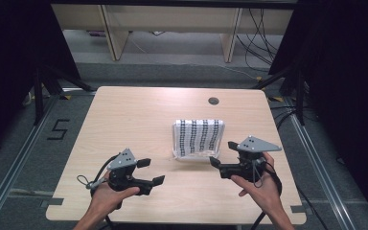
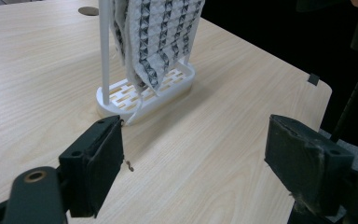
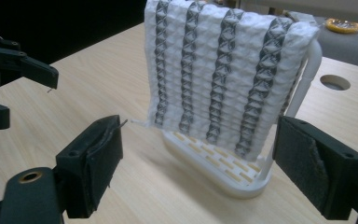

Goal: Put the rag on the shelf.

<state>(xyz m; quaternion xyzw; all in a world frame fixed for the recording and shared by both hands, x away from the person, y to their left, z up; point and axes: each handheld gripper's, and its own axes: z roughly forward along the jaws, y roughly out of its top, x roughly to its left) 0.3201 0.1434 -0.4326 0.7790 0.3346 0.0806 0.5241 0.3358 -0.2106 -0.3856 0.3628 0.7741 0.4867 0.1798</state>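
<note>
Your right gripper (image 3: 198, 170) gapes wide and empty at lower frame, as does the left gripper (image 1: 146, 171). The towel (image 3: 223, 70) hangs mid-frame on its rack (image 3: 214, 168); tugging sideways could tip that light rack.

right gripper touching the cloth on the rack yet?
Apart. In the right gripper view, bare table shows between the open right gripper and the cloth draped over the white rack.

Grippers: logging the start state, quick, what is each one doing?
Left gripper: claw open, holding nothing.
Right gripper: claw open, holding nothing, near the white-and-grey patterned cloth.
</note>
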